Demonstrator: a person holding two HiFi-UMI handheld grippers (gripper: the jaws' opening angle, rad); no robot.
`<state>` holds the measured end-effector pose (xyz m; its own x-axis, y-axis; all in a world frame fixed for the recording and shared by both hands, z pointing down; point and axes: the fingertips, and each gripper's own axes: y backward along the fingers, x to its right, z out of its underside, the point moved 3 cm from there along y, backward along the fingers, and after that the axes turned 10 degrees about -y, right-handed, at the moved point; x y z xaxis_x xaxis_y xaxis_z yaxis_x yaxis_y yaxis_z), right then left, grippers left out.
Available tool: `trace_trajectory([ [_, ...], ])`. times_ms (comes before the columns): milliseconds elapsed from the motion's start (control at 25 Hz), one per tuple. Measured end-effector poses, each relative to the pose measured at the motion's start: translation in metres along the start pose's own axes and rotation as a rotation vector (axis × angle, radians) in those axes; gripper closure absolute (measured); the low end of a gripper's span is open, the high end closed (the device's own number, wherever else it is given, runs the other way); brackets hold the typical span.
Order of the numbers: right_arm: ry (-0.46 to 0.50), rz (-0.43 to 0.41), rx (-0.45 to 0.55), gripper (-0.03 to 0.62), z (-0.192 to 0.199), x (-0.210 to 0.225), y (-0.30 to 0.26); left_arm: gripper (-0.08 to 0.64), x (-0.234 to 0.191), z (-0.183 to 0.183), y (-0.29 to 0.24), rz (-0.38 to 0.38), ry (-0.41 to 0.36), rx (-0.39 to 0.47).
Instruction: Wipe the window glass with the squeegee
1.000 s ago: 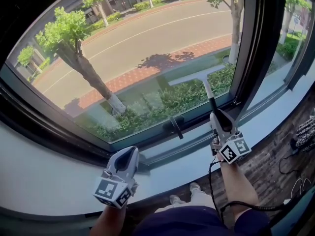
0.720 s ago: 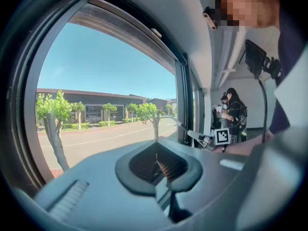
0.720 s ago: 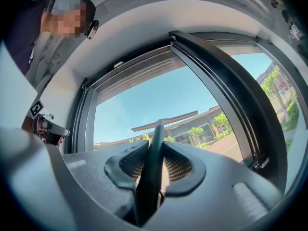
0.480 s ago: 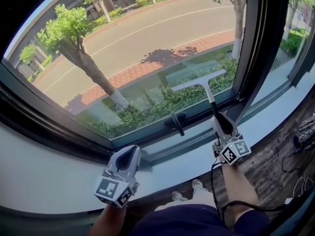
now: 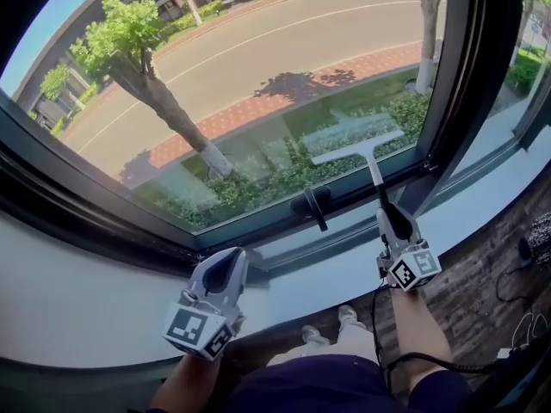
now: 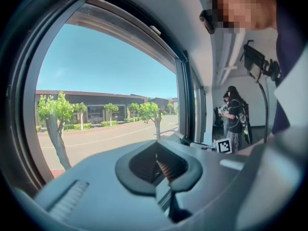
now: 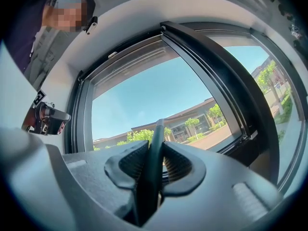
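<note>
The squeegee has a white blade (image 5: 357, 147) pressed on the window glass (image 5: 258, 67) low at the right, just above the bottom frame. Its dark handle (image 5: 380, 186) runs down into my right gripper (image 5: 389, 216), which is shut on it. In the right gripper view the handle (image 7: 155, 143) stands upright, clamped between the ridged pads of the right gripper (image 7: 155, 165). My left gripper (image 5: 225, 272) hovers over the white sill, jaws shut with nothing in them. In its own view the left gripper (image 6: 161, 166) points along the window.
A dark window handle (image 5: 313, 205) sticks out of the bottom frame left of the squeegee. A thick dark mullion (image 5: 456, 84) rises right of the blade. The white sill (image 5: 95, 304) runs below, with wooden floor (image 5: 482, 291) and cables at the right. A person (image 6: 235, 117) stands far back.
The squeegee blade has slid down the glass toward the bottom frame, with the right gripper drawing back. The left gripper has stayed over the sill.
</note>
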<state>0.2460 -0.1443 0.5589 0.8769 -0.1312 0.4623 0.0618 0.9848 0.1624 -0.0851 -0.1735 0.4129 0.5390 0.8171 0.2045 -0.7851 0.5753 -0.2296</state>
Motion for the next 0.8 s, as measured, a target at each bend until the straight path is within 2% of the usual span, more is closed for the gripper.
trace_trajectory([
  [120, -0.007, 0.002, -0.015, 0.492, 0.005, 0.003, 0.001, 0.555, -0.001, -0.001, -0.001, -0.018, 0.017, -0.028],
  [360, -0.008, 0.025, -0.055, 0.491, 0.016, 0.015, 0.011, 0.555, 0.009, 0.010, -0.008, 0.023, 0.026, -0.026],
  [800, -0.008, 0.053, -0.137, 0.491, 0.041, 0.030, 0.022, 0.555, 0.008, 0.024, -0.010, 0.005, 0.068, -0.054],
])
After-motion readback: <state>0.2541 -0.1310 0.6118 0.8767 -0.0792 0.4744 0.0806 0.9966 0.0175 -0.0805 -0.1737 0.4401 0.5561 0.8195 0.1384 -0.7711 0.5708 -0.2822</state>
